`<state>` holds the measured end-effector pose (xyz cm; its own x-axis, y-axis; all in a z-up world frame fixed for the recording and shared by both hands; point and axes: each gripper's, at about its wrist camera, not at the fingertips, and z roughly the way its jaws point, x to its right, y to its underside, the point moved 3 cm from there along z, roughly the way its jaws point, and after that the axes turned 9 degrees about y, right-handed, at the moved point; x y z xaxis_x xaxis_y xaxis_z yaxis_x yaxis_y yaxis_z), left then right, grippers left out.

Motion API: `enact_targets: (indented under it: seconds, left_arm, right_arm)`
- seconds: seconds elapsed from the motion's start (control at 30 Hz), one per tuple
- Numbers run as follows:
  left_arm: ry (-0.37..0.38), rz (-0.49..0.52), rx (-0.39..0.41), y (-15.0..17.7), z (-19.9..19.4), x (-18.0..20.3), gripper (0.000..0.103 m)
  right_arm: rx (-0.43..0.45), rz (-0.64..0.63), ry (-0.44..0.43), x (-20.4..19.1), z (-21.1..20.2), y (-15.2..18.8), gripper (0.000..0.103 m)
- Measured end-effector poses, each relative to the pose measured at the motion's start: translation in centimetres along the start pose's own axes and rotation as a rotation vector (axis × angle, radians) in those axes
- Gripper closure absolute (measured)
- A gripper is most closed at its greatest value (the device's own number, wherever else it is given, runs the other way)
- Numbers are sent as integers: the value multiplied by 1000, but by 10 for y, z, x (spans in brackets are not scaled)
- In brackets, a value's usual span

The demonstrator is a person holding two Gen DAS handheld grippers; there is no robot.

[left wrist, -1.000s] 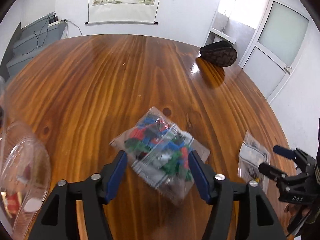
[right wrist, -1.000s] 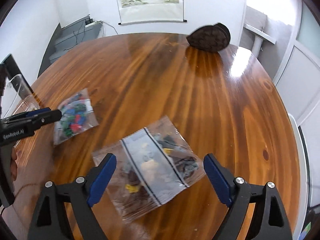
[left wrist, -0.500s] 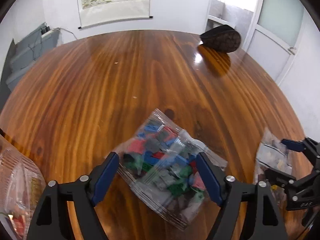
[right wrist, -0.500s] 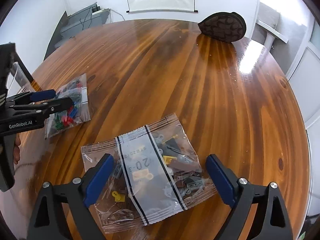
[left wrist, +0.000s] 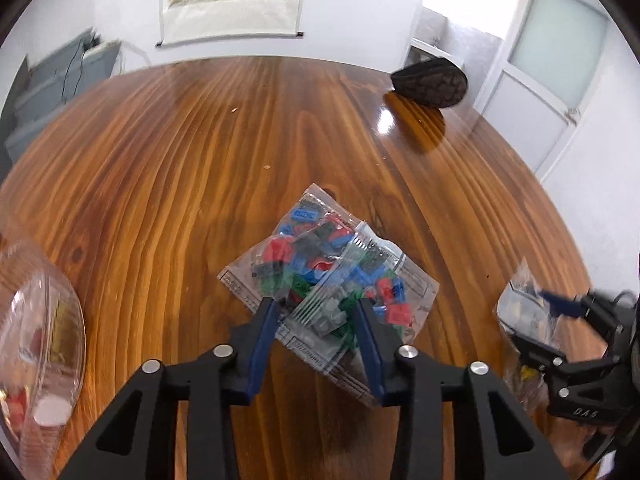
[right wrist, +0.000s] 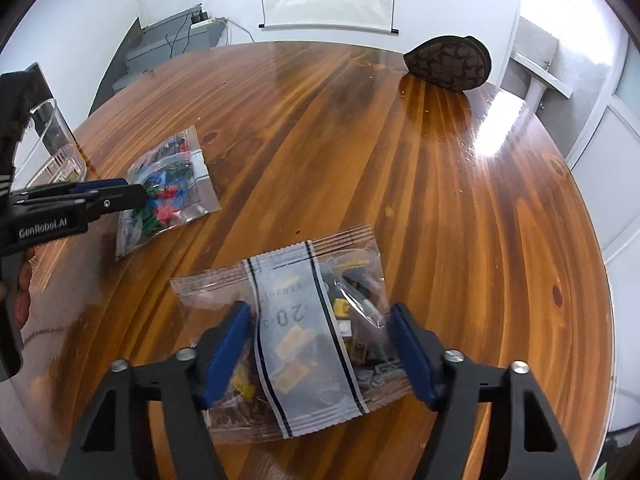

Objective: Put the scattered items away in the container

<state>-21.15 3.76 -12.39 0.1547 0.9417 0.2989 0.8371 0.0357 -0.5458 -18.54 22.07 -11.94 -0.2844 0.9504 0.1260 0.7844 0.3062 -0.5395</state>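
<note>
- The bag of red, blue and green bricks (left wrist: 328, 276) lies on the wooden table (left wrist: 168, 184), and my left gripper (left wrist: 316, 312) has narrowed onto its near end, both blue pads pressing the plastic, which bunches up between them.
- The second bag (right wrist: 304, 328), clear with a white printed band and yellow and grey pieces inside, lies nearer my right side; my right gripper (right wrist: 320, 328) straddles it, half closed, its pads against the bag's sides. I cannot tell whether it grips firmly.
- The clear plastic container (left wrist: 36, 340) sits at the table's left edge, well apart from both bags.
- A dark patterned pouch (right wrist: 448, 62) rests at the far edge.
</note>
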Motion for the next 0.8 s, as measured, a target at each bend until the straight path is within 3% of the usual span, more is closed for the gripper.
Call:
enact_targets:
  seconds: [0.1, 0.2, 0.23, 0.4, 0.47, 0.53, 0.63, 0.73, 0.8]
  left_arm:
    - [-5, -1, 3, 6, -5, -1, 68]
    - [-6, -8, -1, 15, -9, -3, 77]
    - [-1, -10, -3, 17, -10, -4, 78]
    - [19, -23, 42, 24, -25, -6, 78]
    - [14, -27, 69, 21, -31, -8, 70]
    - [23, -40, 94, 15, -36, -12, 48]
    - [27, -47, 106, 3, -36, -16, 31]
    - [40, -34, 81, -7, -26, -18, 22]
    - [53, -26, 59, -12, -18, -19, 22]
  right_arm:
    - [4, -3, 8, -2, -7, 5, 43]
    - [11, -2, 12, -4, -14, 9, 47]
    - [16, 2, 13, -4, -16, 9, 53]
    - [21, 11, 16, -3, -23, 12, 56]
    - [20, 15, 15, -3, -22, 12, 56]
    - [20, 17, 16, -2, -19, 9, 56]
    - [13, 35, 10, 0, -17, 9, 55]
    - [6, 63, 6, 3, -18, 10, 50]
    - [2, 81, -3, 4, -18, 11, 50]
